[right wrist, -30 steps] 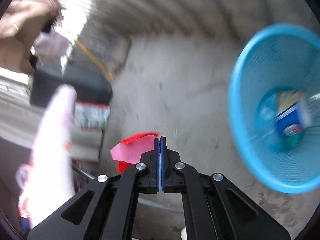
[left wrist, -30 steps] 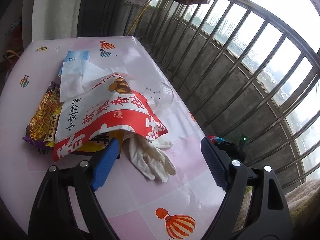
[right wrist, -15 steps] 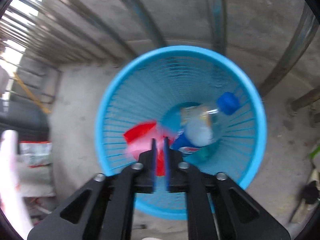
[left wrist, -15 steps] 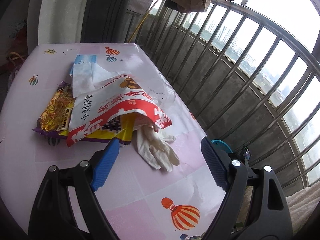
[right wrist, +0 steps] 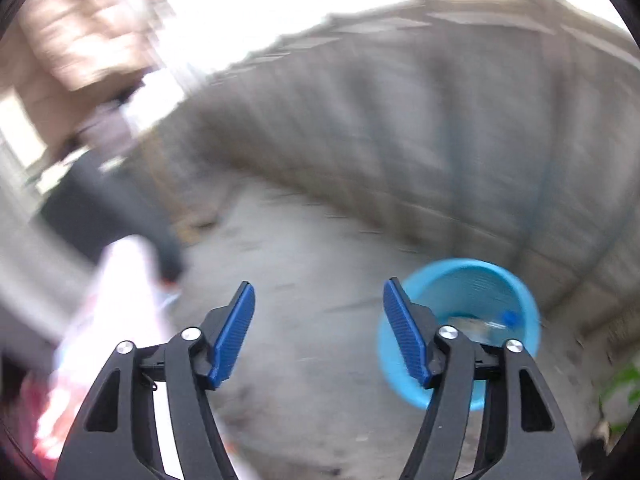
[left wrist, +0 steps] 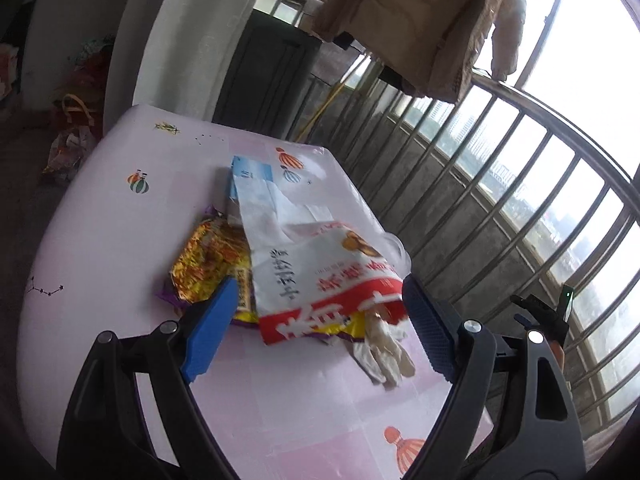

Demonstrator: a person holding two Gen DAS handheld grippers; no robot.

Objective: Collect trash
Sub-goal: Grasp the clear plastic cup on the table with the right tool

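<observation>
Ok so here's where I'm at: the table (left wrist: 120,240) with the pink balloon-print cover has the trash pile on it, and the blue basket (right wrist: 500,292) sits on the concrete floor down by the railing wall, well apart from the pile. My left gripper (left wrist: 316,332) hangs over the near edge of the pile with its jaws wide and nothing in them, and my right gripper (right wrist: 318,332) is up over the floor beside the basket, jaws opening, nothing between them either. Next grab is the left's job I think, and the tip is to come in low and flat so one finger slides under the big red and white snack bag (left wrist: 320,280) instead of crushing it, because it's draped over other stuff and could drag that along. Count, biggest first: one table, one basket, one red and white bag, one white sheet of paper or plastic (left wrist: 272,204), one gold crinkly wrapper (left wrist: 208,264), one blue and white packet (left wrist: 250,172), one white glove (left wrist: 384,348) poking out from under the bag. Inside the basket I can make out one bottle (right wrist: 496,322), the rest is too blurry.
</observation>
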